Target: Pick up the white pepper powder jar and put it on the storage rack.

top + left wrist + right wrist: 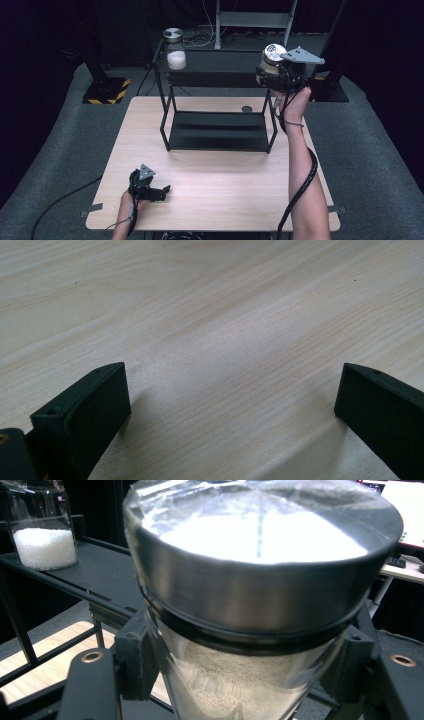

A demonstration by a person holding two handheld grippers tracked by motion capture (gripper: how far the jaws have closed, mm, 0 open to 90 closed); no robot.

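While the left tongs (162, 190) gape empty, the right tongs (270, 72) clamp one of two jars (260, 605).

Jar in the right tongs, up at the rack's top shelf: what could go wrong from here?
1. The right tongs clamp the jar with the beige powder on smooth glass below its metal lid; it might slip, and it looks to hang over the floor, not the table.
2. It sits level with the top shelf of the black rack; its base could clip the shelf edge.
3. The jar of white grains already stands there; keep clear.
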